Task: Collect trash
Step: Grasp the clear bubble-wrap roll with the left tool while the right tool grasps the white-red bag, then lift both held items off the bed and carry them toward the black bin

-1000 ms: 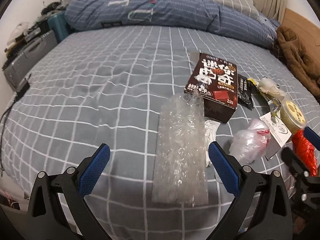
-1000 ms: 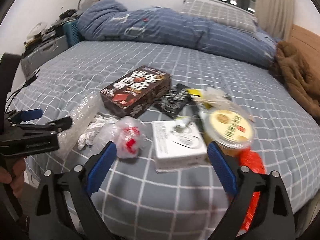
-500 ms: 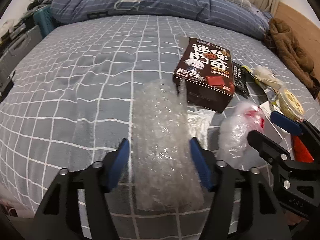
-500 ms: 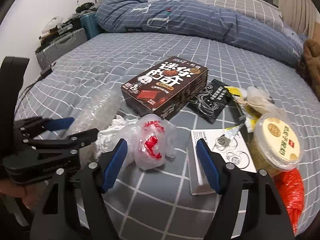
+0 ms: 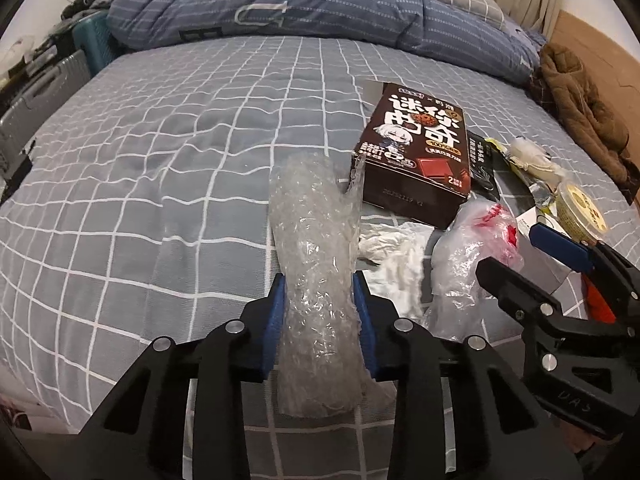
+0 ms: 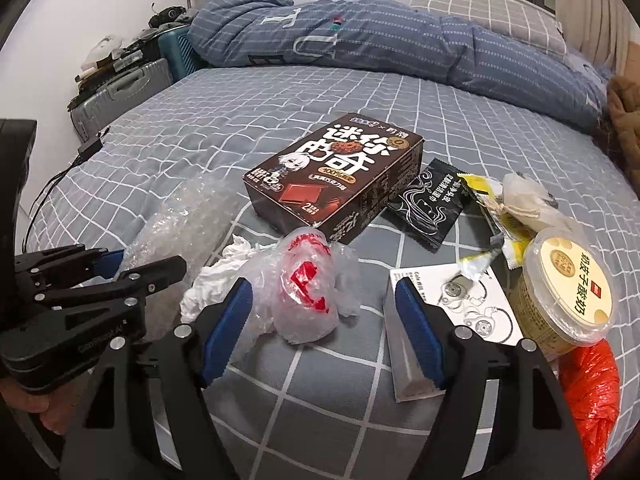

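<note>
A roll of clear bubble wrap (image 5: 312, 216) lies on the grey checked bed (image 5: 160, 160). My left gripper (image 5: 318, 292) is closing on its near end, and both blue pads press into it. A crumpled clear plastic bag with red print (image 6: 308, 292) sits between the fingers of my right gripper (image 6: 322, 284). Those jaws are opening and the pads stand apart from the bag. White tissue (image 6: 212, 280) lies between bag and wrap. Behind them rests a dark brown cookie box (image 6: 336, 176).
To the right lie a black sachet (image 6: 432, 204), yellow wrappers (image 6: 516, 200), a white leaflet box (image 6: 452, 300), a lidded yoghurt tub (image 6: 568, 292) and a red bag (image 6: 592, 396). A blue duvet (image 6: 360, 40) fills the far side. Suitcases (image 6: 120, 92) stand on the left.
My left jaws have gone from wide open to pressing on the bubble wrap. My right gripper has shifted left from the white box to around the plastic bag, with its jaws narrower.
</note>
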